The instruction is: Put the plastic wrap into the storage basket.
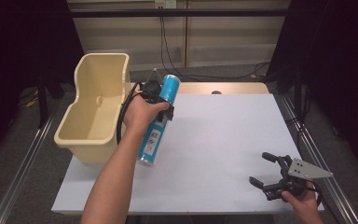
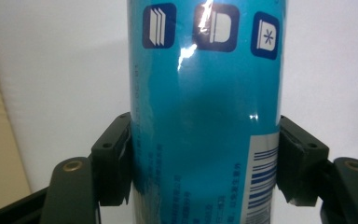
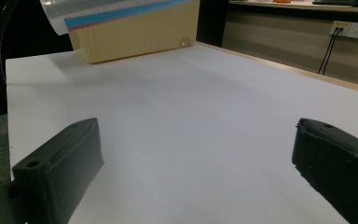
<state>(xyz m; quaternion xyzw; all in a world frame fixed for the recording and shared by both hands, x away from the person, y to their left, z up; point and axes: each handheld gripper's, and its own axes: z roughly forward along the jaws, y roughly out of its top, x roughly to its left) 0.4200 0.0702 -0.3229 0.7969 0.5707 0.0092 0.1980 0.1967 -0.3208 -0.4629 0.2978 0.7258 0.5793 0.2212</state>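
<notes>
Glossy blue can [image 2: 205, 116] — matt white table [image 1: 214, 149], smooth cream plastic bin [image 1: 98, 102].

Tall blue can [image 1: 159, 119], shiny, with small dark blue picture squares, tiny writing and a barcode on a white patch. Tilted, top leaning away toward the far side of the table, silver bottom rim low over the white table near its left part. Squeezed around the middle between two black jaws. Just beside the cream plastic bin [image 1: 93, 108], to its right
</notes>
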